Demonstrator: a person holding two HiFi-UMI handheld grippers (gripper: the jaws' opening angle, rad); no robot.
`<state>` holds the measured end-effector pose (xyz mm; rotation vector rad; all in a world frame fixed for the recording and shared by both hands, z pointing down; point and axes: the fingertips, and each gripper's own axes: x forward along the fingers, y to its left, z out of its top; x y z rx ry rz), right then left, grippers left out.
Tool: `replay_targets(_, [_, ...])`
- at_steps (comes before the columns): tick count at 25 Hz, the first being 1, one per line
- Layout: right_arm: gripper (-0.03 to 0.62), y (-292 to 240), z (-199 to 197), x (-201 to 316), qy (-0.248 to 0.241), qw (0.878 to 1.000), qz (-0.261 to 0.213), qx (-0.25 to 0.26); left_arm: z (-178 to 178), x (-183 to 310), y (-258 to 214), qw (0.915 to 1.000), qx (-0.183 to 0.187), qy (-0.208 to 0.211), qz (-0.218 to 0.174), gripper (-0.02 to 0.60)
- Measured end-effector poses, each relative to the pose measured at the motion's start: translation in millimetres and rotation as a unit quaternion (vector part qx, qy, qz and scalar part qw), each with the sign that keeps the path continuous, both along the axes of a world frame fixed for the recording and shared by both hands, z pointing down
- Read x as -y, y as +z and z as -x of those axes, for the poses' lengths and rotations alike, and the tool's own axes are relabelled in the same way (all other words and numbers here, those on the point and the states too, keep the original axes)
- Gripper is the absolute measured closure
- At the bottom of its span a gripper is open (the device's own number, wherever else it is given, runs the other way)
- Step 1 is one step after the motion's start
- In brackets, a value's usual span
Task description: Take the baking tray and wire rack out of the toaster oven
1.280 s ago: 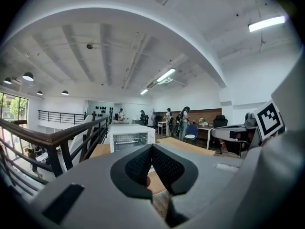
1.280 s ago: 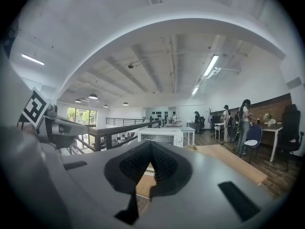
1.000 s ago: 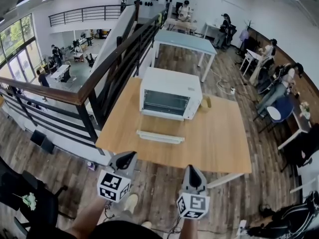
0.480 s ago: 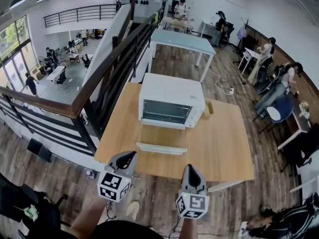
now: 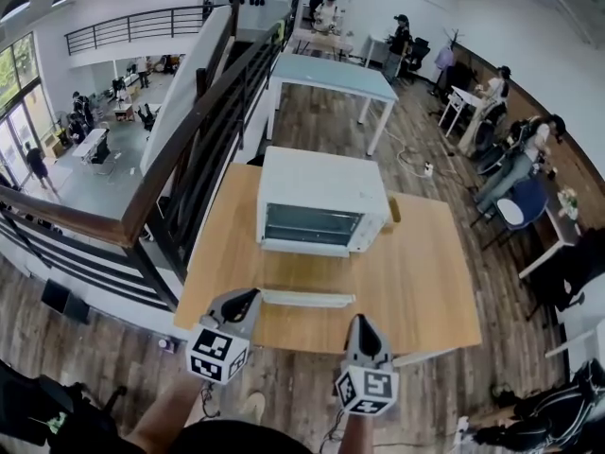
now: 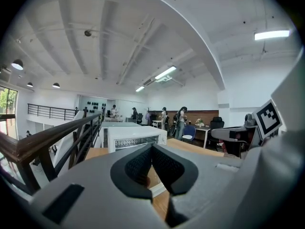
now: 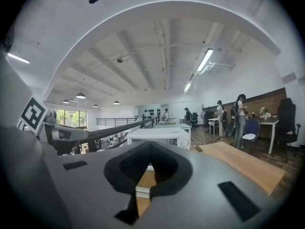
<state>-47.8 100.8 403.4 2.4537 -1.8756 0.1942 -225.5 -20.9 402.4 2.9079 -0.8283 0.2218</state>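
A white toaster oven (image 5: 322,205) stands at the back of a wooden table (image 5: 416,282), its door (image 5: 307,298) folded down flat toward me. Through the open front I see a wire rack (image 5: 313,223) inside; a tray cannot be made out. My left gripper (image 5: 248,298) and right gripper (image 5: 364,323) hover side by side near the table's front edge, both shut and empty, well short of the oven. The oven also shows beyond the shut jaws in the left gripper view (image 6: 132,138) and the right gripper view (image 7: 159,136).
A dark railing (image 5: 180,149) runs along the table's left side over a drop to a lower floor. A small brown object (image 5: 393,209) lies right of the oven. A blue table (image 5: 331,74) stands behind, and people sit at desks on the right.
The table and oven have drawn closer and lower in the head view as I walk forward. Both grippers now sit over the table's front edge instead of the floor, still shut.
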Motion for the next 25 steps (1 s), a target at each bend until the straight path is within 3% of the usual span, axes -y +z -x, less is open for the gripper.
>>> replay_targets(13, [0.595,8.4,-13.3,54.3,0.016,1.0,0.012,-0.012,-22.6,56.3,13.2,0.9998,-0.005,0.015,0.008,0.58])
replay_targets(25, [0.595,33.1,-70.9,125.8,-0.022,0.999,0.022,-0.008,-70.4,111.8,37.7,0.9992,-0.002,-0.031,0.026,0.58])
